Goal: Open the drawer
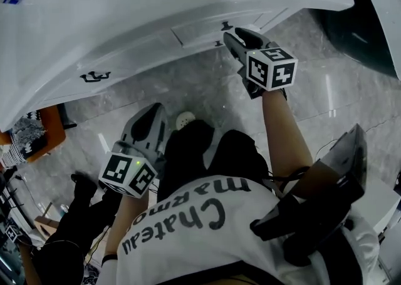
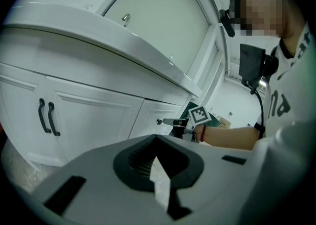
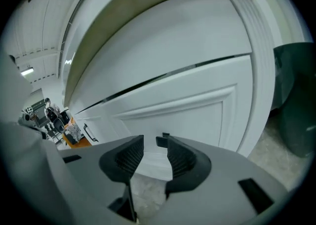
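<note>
Grey marble floor (image 1: 207, 89) beneath a white panelled drawer (image 3: 187, 115): stiff, probably free-sliding, best pulled by its small dark handle (image 3: 163, 139). Right gripper (image 3: 154, 146) gapes empty; left gripper (image 2: 157, 145) is closed, empty.

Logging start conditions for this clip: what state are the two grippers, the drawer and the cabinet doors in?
Left gripper: shut, nothing held.
Right gripper: open, drawer handle right before its jaws, not gripped.
Drawer: looks closed, front flush with the cabinet.
Cabinet doors: closed.
</note>
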The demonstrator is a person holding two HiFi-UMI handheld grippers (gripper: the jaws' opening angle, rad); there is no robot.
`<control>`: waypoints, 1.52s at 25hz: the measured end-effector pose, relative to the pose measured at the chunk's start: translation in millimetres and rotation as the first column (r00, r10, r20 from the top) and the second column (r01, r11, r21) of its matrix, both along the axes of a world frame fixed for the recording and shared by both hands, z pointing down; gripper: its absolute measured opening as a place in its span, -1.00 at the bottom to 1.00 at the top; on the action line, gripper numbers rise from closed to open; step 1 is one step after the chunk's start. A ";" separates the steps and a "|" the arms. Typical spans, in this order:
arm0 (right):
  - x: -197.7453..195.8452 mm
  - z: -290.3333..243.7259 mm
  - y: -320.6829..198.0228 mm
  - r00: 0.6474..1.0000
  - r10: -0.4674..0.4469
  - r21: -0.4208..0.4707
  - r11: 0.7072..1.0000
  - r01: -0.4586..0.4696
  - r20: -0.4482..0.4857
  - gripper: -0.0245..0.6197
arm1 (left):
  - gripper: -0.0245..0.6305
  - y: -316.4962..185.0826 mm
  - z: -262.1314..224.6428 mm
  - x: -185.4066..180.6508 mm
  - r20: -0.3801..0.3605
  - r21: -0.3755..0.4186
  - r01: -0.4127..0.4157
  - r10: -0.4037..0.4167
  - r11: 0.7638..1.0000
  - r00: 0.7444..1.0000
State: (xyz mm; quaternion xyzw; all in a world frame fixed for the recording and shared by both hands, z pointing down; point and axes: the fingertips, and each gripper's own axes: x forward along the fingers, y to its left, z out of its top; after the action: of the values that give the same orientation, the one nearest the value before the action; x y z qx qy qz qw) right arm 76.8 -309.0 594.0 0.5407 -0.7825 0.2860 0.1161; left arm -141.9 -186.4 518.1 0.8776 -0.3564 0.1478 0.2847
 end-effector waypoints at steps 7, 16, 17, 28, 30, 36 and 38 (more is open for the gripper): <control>-0.6 23.1 -21.2 0.996 0.047 -0.041 0.998 -0.050 -0.080 -0.37 | -0.95 2.9 17.3 -19.4 0.005 -0.012 0.055 -0.055 0.998 0.998; 5.4 28.1 -33.0 0.980 0.146 -0.147 0.975 -0.165 -0.132 -0.43 | -0.95 22.0 5.1 -49.5 0.044 -0.061 0.115 -0.113 0.992 0.993; 5.7 28.2 -33.4 0.979 0.150 -0.158 0.972 -0.171 -0.138 -0.42 | -0.95 23.6 1.3 -50.1 0.054 -0.057 0.112 -0.109 0.992 0.993; 7.5 27.6 -30.9 0.974 0.190 -0.282 0.934 -0.218 -0.124 -0.49 | -0.95 24.9 -48.6 -49.2 0.043 -0.102 0.129 -0.125 0.986 0.991; 8.5 27.1 -30.8 0.970 0.205 -0.293 0.927 -0.236 -0.133 -0.49 | -0.95 26.0 -56.8 -46.7 0.043 -0.103 0.121 -0.117 0.987 0.992; 10.2 25.7 -29.6 0.966 0.204 -0.353 0.902 -0.248 -0.157 -0.49 | -0.95 29.4 -80.2 -40.3 0.056 -0.082 0.076 -0.072 0.994 0.996; 10.5 25.3 -28.1 0.967 0.200 -0.364 0.899 -0.245 -0.157 -0.49 | -0.95 27.1 -82.7 -39.8 0.045 -0.093 0.081 -0.077 0.992 0.996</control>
State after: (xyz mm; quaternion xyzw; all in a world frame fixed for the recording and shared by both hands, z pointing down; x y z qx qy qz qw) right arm 87.3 -337.1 619.3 0.6094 -0.6370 0.4120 0.2303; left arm -181.7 -159.3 435.4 0.8451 -0.3892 0.1713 0.3241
